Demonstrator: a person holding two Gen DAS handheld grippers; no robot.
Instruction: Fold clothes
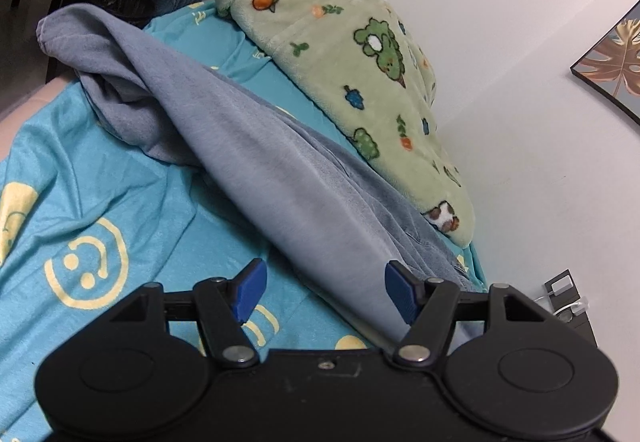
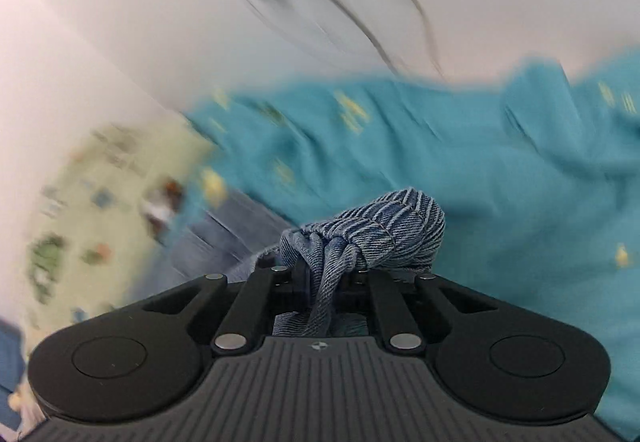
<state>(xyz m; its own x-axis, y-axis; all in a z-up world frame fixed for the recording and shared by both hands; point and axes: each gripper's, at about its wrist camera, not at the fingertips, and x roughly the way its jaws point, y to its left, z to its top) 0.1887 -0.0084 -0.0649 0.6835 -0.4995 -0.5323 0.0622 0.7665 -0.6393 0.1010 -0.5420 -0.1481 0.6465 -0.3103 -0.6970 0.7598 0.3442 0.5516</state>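
Left tool (image 1: pixel 326 292) wide open, low over grey garment (image 1: pixel 256 146); right tool (image 2: pixel 326 274) clamped on bunched denim (image 2: pixel 384 230).

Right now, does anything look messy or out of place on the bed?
Yes. The grey-blue garment lies rumpled and stretched diagonally across the turquoise sheet, not flat. The right tongs are shut on a bunched wad of denim fabric. The left tongs hang open, holding nothing.
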